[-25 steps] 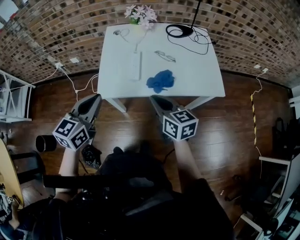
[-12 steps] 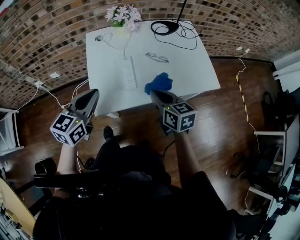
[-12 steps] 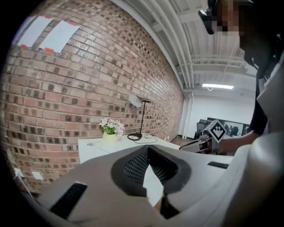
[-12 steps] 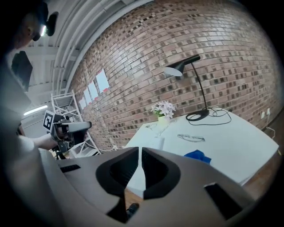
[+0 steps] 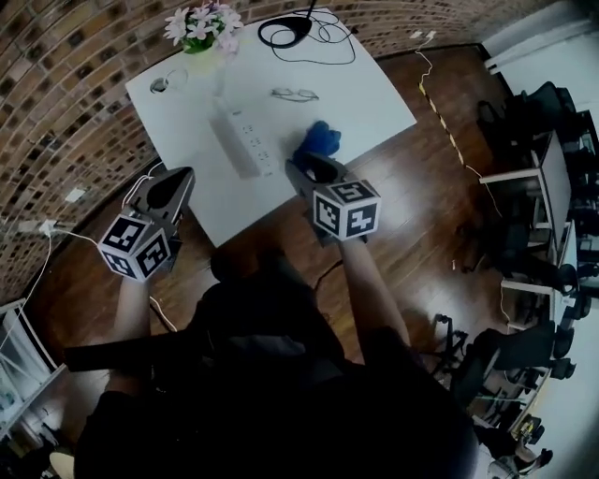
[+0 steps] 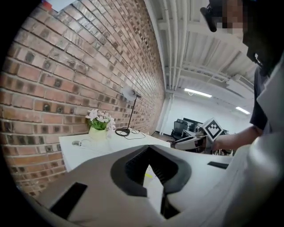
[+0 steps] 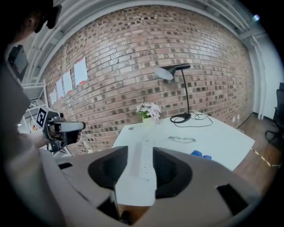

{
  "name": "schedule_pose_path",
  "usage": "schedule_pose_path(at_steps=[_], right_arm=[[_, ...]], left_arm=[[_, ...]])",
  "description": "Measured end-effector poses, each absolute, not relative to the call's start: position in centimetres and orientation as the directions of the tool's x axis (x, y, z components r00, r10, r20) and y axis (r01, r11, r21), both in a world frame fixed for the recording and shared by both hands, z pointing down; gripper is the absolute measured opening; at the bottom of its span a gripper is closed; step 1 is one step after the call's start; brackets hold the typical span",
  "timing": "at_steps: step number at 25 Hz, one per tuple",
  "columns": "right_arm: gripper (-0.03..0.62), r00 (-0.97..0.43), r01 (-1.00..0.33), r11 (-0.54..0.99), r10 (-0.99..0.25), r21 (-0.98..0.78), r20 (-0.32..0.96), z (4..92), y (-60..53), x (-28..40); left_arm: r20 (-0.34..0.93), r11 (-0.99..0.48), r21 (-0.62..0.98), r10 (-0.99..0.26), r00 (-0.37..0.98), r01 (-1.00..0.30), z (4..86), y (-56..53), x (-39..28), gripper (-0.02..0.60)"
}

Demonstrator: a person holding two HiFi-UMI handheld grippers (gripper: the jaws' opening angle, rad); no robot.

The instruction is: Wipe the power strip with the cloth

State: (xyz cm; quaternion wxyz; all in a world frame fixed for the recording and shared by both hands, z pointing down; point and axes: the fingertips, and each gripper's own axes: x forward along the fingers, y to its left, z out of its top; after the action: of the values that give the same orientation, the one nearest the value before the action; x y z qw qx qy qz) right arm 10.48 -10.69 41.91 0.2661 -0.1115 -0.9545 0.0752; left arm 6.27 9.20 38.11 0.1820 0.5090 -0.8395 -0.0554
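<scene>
The white power strip [image 5: 241, 142] lies on the white table [image 5: 374, 103], also visible in the right gripper view [image 7: 145, 155] beyond the jaws. A crumpled blue cloth [image 5: 318, 140] sits to its right [image 7: 199, 154]. My right gripper [image 5: 301, 168] reaches over the table's near edge, just short of the cloth. Its jaws have just been opening and stand open [image 7: 140, 173] with nothing between them. Off the table's left corner, my left gripper [image 5: 173, 180] hangs over the floor, shut and empty [image 6: 153, 173].
At the table's far side stand a pot of flowers [image 5: 198, 23], a lamp base with coiled black cable [image 5: 290, 28] and a pair of glasses [image 5: 295, 94]. A brick wall [image 5: 65, 103] runs behind. Office chairs [image 5: 543, 112] stand at the right.
Both grippers have come forward from over the floor toward the table. The right one now reaches over its near edge by the cloth, and its jaws have parted.
</scene>
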Motion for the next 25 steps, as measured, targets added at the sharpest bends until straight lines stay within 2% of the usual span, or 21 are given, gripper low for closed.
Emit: schedule_pose_path(at_steps=[1, 6, 11, 17, 20, 21, 22, 23, 24, 25], right_arm=[[0.21, -0.83, 0.149, 0.969, 0.231, -0.196, 0.508, 42.4, -11.0, 10.4], [0.212, -0.851, -0.018, 0.989, 0.062, -0.147, 0.521, 44.4, -15.7, 9.5], [0.212, -0.827, -0.118, 0.992, -0.072, -0.047, 0.558, 48.0, -20.6, 8.6], [0.212, -0.751, -0.184, 0.981, -0.103, -0.057, 0.653, 54.4, -23.4, 7.2], [0.212, -0.723, -0.168, 0.985, -0.099, -0.035, 0.683, 56.3, -24.1, 7.2], [0.202, -0.714, -0.154, 0.988, -0.088, -0.033, 0.694, 56.8, -24.1, 7.0], [0.153, -0.707, -0.137, 0.99, -0.077, -0.03, 0.704, 57.2, -24.2, 6.7], [0.134, -0.701, -0.123, 0.992, -0.066, -0.028, 0.71, 57.6, -24.2, 6.6], [0.078, -0.7, -0.112, 0.993, -0.055, -0.034, 0.712, 58.1, -24.1, 6.6], [0.061, -0.701, -0.11, 0.993, -0.042, -0.05, 0.712, 58.5, -23.9, 6.8]], left_arm=[[0.252, 0.465, 0.283, -0.88, -0.403, -0.839, 38.5, 9.1, 6.2, 0.006], [0.303, 0.414, 0.283, -0.895, -0.328, -0.865, 40.3, 8.3, 6.1, 0.006], [0.366, 0.397, 0.237, -0.882, -0.297, -0.887, 41.4, 7.5, 5.4, 0.006], [0.479, 0.379, 0.156, -0.837, -0.266, -0.912, 42.4, 6.0, 3.7, 0.006], [0.512, 0.375, 0.148, -0.821, -0.254, -0.915, 42.4, 4.3, 3.1, 0.006], [0.518, 0.38, 0.145, -0.816, -0.257, -0.913, 42.3, 3.6, 2.6, 0.006], [0.521, 0.384, 0.139, -0.812, -0.262, -0.913, 42.2, 2.8, 2.1, 0.006], [0.524, 0.384, 0.132, -0.81, -0.264, -0.914, 42.1, 2.1, 1.8, 0.006], [0.529, 0.38, 0.126, -0.807, -0.261, -0.916, 42.2, 1.5, 1.6, 0.006], [0.538, 0.373, 0.12, -0.803, -0.255, -0.92, 42.4, 0.9, 1.4, 0.006]])
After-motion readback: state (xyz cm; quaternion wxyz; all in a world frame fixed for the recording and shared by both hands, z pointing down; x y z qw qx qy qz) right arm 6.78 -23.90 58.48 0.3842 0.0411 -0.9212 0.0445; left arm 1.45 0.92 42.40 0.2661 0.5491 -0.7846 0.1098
